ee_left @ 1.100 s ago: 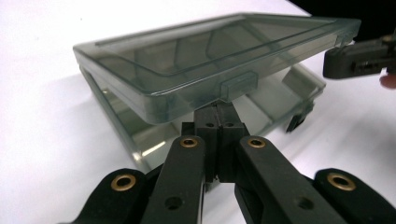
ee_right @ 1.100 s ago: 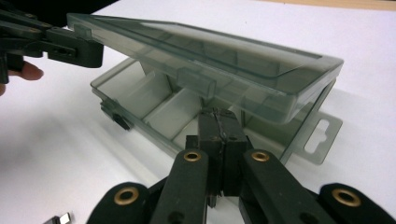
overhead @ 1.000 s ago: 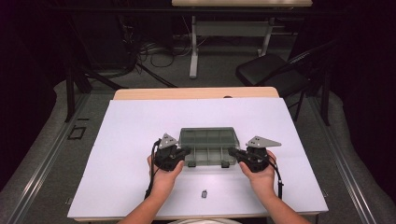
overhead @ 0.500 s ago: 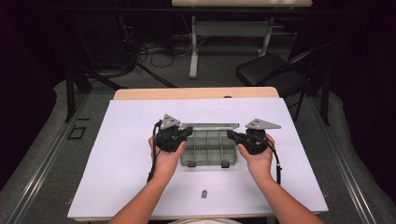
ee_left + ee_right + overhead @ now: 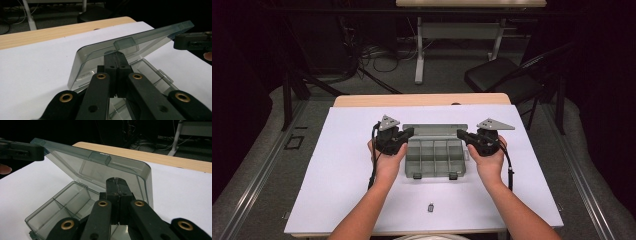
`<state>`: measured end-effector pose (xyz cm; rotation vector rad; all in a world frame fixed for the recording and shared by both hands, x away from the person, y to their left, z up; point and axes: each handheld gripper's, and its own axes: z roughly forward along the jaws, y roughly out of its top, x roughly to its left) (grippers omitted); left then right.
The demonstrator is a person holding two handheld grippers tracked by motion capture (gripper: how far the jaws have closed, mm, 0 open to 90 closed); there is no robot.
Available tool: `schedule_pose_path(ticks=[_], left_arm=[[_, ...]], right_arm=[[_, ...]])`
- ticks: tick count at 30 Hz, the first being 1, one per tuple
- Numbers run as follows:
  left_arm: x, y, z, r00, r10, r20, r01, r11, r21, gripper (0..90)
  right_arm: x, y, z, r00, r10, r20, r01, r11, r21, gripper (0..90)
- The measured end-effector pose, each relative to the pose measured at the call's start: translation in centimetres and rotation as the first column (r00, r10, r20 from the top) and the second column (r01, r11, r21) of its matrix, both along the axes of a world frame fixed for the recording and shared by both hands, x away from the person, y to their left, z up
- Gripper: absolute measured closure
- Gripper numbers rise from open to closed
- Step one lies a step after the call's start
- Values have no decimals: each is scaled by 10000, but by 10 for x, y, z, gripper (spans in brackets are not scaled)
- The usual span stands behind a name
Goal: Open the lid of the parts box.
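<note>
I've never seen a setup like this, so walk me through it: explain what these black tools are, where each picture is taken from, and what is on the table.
A person sits at a table and holds a hand-held tool in each hand: the left gripper and the right gripper, each with two black jaws. One picture comes from a camera above, looking down on the white table. The other two come from cameras riding on each gripper, looking along its jaws. On the table is a clear grey compartment box. Both grippers are shut, one at each side of its lid, which stands tilted up. The compartments look empty. A small dark object lies nearer the person; I cannot tell what it is.
</note>
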<state>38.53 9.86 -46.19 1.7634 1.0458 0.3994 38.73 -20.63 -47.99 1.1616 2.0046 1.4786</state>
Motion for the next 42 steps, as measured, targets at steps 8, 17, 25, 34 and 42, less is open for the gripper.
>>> schedule_pose_path(ticks=[8, 17, 25, 34, 42], left_arm=[[1, 5, -1, 9999, 0, 153, 1, 10000, -43, 900], [3, 5, -2, 9998, 52, 180, -51, 10000, -56, 900], [3, 6, -3, 10000, 54, 77, -54, 10000, 1, 900], [5, 6, -5, 10000, -14, -10, 14, 10000, -88, 900], [5, 6, -5, 10000, 17, -31, -18, 9999, -120, 900]], right_arm=[[0, -1, 0, 9997, -206, 108, 206, 9998, -20, 900], [-14, 1, -3, 9993, -134, 349, 147, 9992, -363, 744], [-21, -14, -9, 9938, -612, 930, 678, 9953, -694, 542], [-7, -16, -19, 9938, -756, 818, 875, 9842, -1542, 533], [12, -13, -36, 9929, -1063, 539, 1126, 9849, -1315, 626]])
